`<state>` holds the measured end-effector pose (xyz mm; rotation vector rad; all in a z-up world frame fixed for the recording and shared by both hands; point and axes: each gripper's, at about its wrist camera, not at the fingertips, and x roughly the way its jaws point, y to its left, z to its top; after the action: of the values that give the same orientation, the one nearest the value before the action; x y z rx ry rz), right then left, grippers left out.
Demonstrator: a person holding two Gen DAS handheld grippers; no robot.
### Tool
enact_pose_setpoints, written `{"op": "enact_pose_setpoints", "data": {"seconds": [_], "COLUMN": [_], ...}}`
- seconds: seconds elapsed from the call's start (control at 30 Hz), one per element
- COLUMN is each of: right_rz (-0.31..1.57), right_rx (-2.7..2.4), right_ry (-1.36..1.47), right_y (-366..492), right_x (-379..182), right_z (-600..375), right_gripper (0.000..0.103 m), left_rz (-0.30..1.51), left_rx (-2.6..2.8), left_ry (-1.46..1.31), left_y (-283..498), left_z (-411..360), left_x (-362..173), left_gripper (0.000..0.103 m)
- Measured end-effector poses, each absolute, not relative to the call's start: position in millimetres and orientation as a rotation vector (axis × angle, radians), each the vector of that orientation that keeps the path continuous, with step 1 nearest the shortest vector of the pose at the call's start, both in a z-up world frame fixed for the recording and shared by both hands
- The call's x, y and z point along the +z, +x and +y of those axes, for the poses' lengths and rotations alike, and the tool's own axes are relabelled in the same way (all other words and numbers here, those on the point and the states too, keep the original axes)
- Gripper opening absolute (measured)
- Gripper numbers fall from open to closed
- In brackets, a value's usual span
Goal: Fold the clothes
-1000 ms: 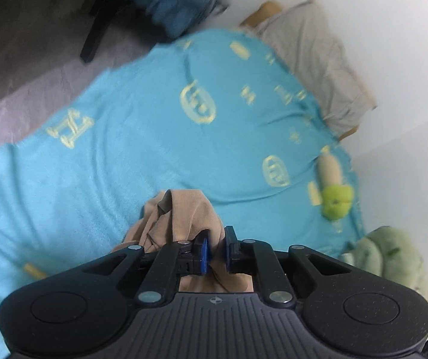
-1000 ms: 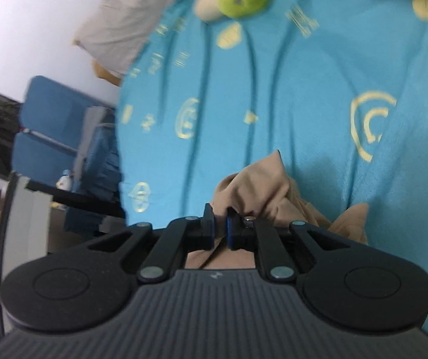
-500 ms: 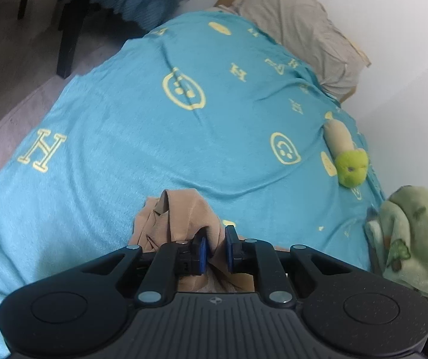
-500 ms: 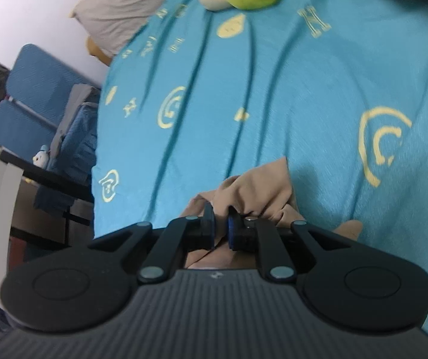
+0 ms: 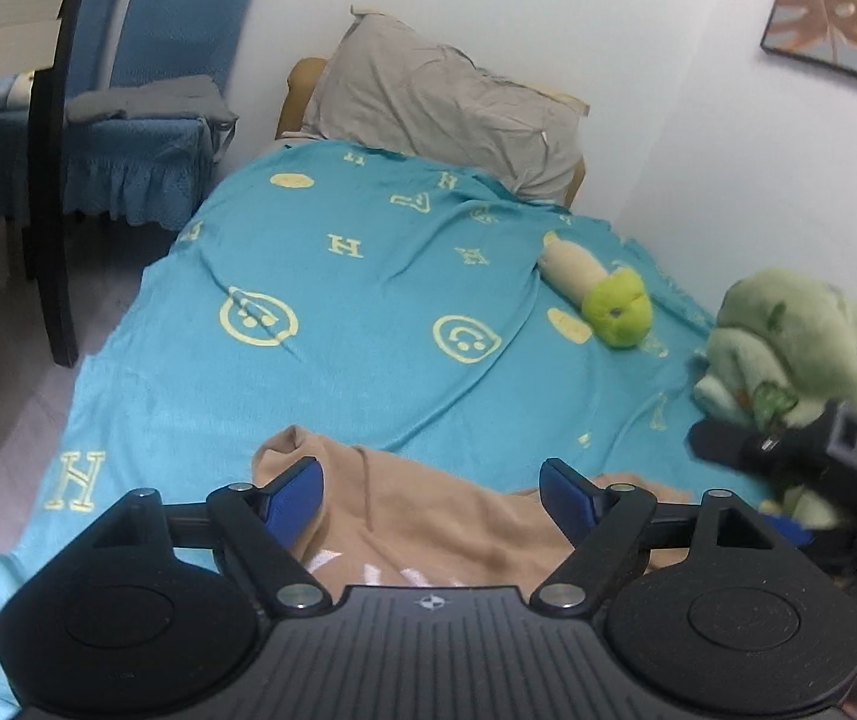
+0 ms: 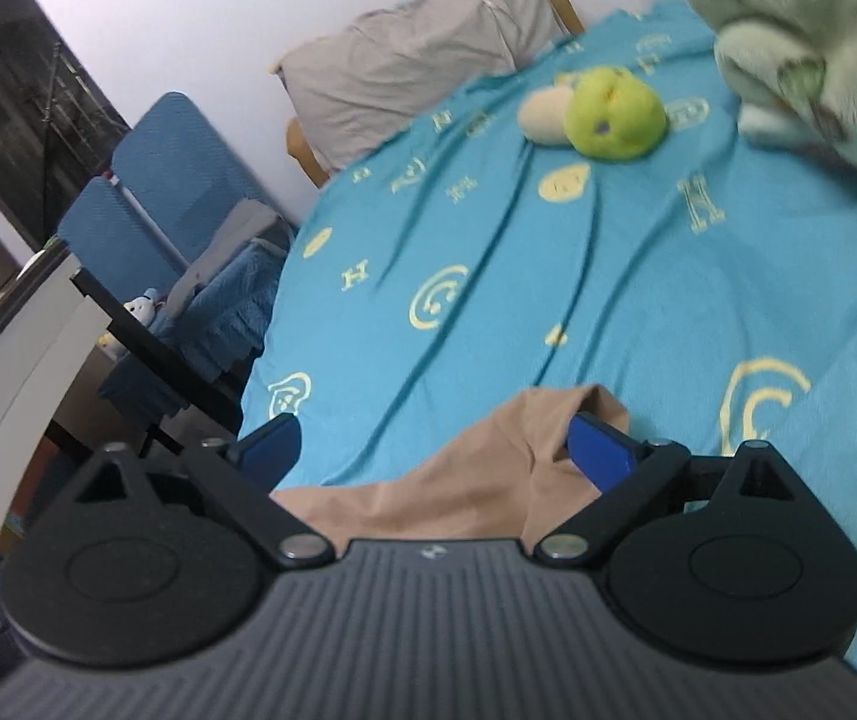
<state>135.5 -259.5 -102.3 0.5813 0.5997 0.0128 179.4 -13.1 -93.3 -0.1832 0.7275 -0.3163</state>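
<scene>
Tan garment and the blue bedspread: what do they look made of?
Tan garment: looks like a thin, matte knit, maybe cotton jersey; it drapes in soft rounded folds and carries white print near the left gripper. Blue bedspread: seems a light woven or knit throw, matte, with yellow motifs and long shallow wrinkles. Exact fibre cannot be told.
</scene>
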Motion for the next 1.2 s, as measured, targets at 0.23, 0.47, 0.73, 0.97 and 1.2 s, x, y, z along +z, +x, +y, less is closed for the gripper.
{"op": "enact_pose_setpoints", "data": {"seconds": [0.23,0.47,0.73,0.97,1.2], "right_rz": [0.687,0.756,0.684,0.745,0.812], "right_rx": [0.005,0.005,-0.002,-0.021,-0.035], "right_ry": [0.431,0.365,0.385,0.275,0.252], "right_y": [174.4,185.8,129.7,98.5,99.6], "right_x": [-132.4,-151.4,-113.9,-116.3,-138.5], "right_z": [-252.8,-246.0,-242.6,-226.0,-219.2], "right_gripper": [0.038,0.030,0.031,0.031,0.030], "left_rz": [0.792,0.791,0.730,0.825,0.920], "left_rx": [-0.268,-0.263,-0.269,-0.248,-0.234], "left_ry": [-0.079,-0.007,-0.013,-0.003,-0.084], "left_y": [201.5,196.6,151.5,129.3,132.4], "left_z": [-18.8,-25.6,-22.4,-18.5,-5.6], "left_x": [-127.3,-131.8,-91.9,-104.1,-116.6], "left_gripper": [0.081,0.080,0.080,0.081,0.082]}}
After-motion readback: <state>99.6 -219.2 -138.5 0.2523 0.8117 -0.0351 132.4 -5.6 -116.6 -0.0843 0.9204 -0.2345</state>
